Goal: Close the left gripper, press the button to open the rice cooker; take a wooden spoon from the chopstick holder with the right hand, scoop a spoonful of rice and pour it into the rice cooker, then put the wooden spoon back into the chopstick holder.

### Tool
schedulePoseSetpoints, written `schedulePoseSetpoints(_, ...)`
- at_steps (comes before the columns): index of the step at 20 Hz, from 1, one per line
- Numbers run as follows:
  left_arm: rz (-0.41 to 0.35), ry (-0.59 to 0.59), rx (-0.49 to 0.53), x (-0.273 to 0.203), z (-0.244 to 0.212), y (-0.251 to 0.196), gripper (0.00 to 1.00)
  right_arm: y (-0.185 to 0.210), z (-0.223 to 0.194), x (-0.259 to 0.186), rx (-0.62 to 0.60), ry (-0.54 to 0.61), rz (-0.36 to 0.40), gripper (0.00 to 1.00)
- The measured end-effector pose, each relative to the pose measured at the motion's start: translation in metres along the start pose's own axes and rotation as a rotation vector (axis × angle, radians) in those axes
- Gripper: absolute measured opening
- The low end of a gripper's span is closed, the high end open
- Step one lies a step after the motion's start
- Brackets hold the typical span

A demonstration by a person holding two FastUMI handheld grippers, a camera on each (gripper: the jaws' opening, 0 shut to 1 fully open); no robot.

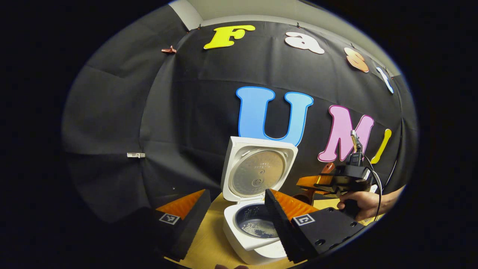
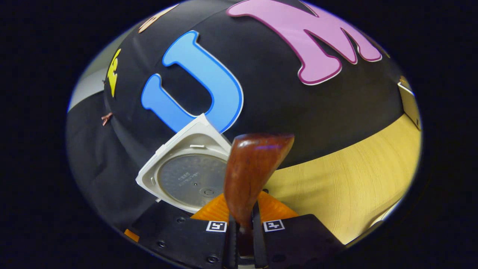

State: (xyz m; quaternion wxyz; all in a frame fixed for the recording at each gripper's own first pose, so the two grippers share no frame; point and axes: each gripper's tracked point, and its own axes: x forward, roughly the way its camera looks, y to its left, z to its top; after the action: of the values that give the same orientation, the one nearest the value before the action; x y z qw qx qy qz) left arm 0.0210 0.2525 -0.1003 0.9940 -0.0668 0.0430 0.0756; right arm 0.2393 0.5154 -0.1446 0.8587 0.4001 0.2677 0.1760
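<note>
Clamping the wooden spoon (image 2: 254, 168) by its narrow handle, the right tool (image 2: 244, 228) held it raised beside the open rice cooker (image 1: 254, 224) on the surface (image 2: 358, 175). The left tool (image 1: 235, 213) hovered before the cooker, fingers apart. The spoon appeared light, rigid and smooth-lacquered, so a firm handle grip looked advisable.

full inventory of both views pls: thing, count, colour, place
rice cooker: 1, white, on the table, lid standing open
rice: a thin white layer in the cooker's dark inner pot
wooden spoon: 1, reddish brown, clamped in the right hand-held gripper
table: 1, light wood
left hand-held gripper: 1, open, in front of the cooker
right hand-held gripper: 1, shut on the spoon handle
hand: 1, holding the right hand-held gripper, right of the cooker
</note>
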Motion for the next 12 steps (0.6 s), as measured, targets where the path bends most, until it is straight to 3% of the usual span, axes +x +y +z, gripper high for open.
schedulePoseSetpoints(12, -0.001, 0.004, -0.004, 0.001, -0.006, 0.005, 0.94, 0.031, -0.028, 0.014, -0.448, 0.044, 0.042, 0.2)
